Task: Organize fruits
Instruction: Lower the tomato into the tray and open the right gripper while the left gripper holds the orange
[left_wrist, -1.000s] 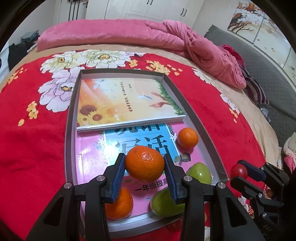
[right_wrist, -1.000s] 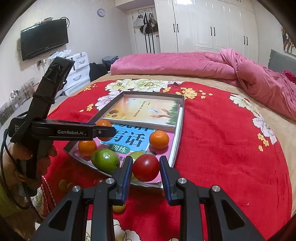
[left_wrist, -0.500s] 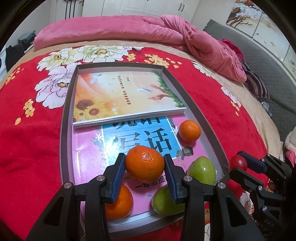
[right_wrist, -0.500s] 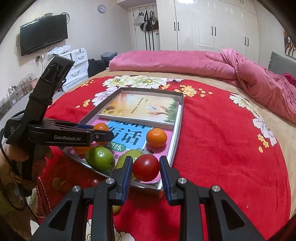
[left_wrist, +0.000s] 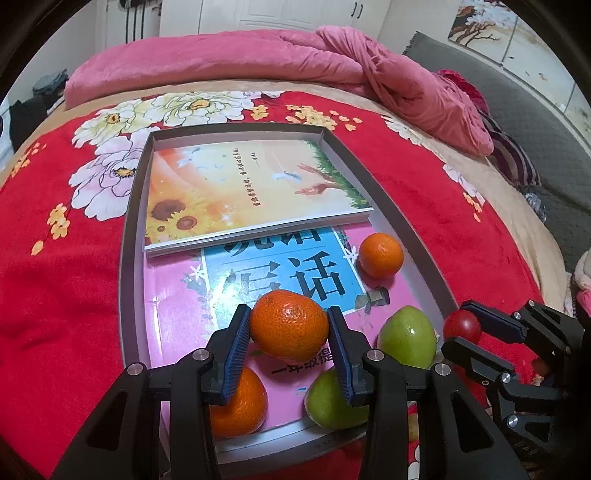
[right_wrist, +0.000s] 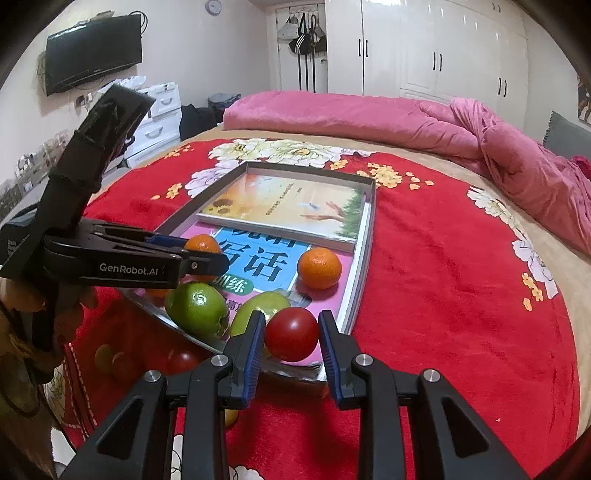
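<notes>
My left gripper (left_wrist: 290, 325) is shut on an orange mandarin (left_wrist: 289, 323), held above the near end of a grey tray (left_wrist: 127, 236). The tray holds two books, a loose mandarin (left_wrist: 381, 255), another mandarin (left_wrist: 240, 404) under my left fingers and two green fruits (left_wrist: 408, 338) (left_wrist: 328, 400). My right gripper (right_wrist: 291, 334) is shut on a red tomato (right_wrist: 291, 333), held at the tray's near right corner (right_wrist: 354, 291). The right gripper with the tomato (left_wrist: 461, 326) also shows in the left wrist view.
The tray lies on a red flowered bedspread (left_wrist: 55, 295) on a bed. A pink duvet (left_wrist: 332, 62) lies bunched at the far side. Small fruits (right_wrist: 177, 360) lie in shadow below the tray's near edge. A dresser and a wall TV (right_wrist: 92, 53) stand at left.
Both grippers have moved forward a little toward the tray with their fruit still held. The tray fruits have not moved.
</notes>
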